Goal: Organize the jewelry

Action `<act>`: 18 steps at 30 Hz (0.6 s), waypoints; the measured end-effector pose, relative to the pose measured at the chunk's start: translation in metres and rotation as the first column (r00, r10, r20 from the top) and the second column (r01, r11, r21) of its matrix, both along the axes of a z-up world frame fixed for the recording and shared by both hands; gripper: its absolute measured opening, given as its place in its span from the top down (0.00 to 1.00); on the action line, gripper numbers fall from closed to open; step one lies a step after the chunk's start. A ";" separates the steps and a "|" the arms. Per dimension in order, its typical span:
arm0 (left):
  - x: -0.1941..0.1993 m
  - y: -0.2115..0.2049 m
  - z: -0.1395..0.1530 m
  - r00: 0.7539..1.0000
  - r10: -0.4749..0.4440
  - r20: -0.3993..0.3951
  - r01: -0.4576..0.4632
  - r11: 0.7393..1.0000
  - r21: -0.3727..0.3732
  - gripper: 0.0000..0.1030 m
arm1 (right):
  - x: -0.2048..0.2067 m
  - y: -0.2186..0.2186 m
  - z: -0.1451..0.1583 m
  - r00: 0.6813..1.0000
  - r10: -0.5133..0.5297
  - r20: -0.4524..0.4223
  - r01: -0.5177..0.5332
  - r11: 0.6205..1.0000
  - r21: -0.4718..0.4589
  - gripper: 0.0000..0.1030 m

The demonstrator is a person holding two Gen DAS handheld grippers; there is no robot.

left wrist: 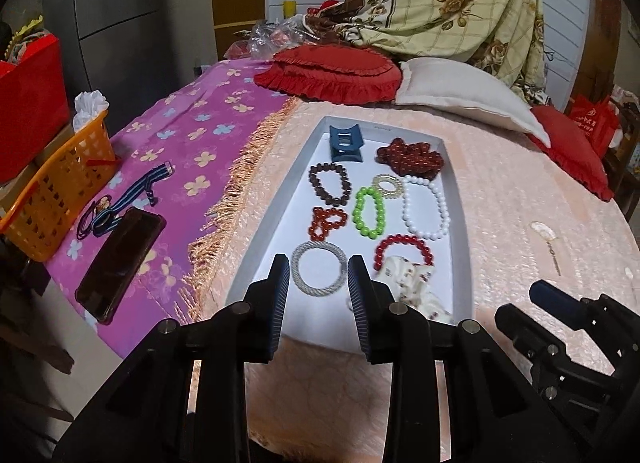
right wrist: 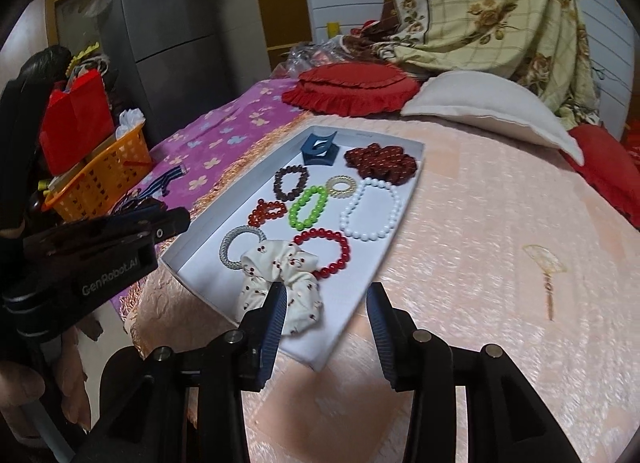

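Bracelets fill most of the white tray [left wrist: 280, 199] on the bed in the left wrist view — brown [left wrist: 328, 183], green [left wrist: 370, 213], white [left wrist: 426, 207], red [left wrist: 404, 249], an orange one [left wrist: 328, 221], a silver ring [left wrist: 319, 268], plus a blue hair claw [left wrist: 345, 143]. So the sorting looks well along. The left gripper [left wrist: 318, 299] hangs above the tray's near end, jaws partly apart with nothing between them, touching nothing.

From the right wrist view, a cream scrunchie [right wrist: 280, 283] lies in the tray's near corner, over the silver ring. One pale hairpin [right wrist: 546, 263] lies out on the pink bedspread [right wrist: 480, 203], well apart from the tray — I'd judge that is what's left. The right gripper [right wrist: 326, 319] has its jaws partly open and empty; its one finger stands in front of the scrunchie, without gripping it.
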State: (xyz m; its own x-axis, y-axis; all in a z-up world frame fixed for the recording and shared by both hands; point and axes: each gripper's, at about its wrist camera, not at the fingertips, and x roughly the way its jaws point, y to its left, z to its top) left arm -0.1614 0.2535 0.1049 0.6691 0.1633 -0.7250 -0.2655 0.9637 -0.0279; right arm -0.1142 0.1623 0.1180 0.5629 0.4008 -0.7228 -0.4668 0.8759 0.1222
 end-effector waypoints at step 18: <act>-0.036 -0.048 0.019 0.996 -0.027 0.090 0.021 0.998 0.063 0.52 | -0.034 -0.072 0.024 0.979 -0.195 0.060 0.198 0.979 -0.049 0.59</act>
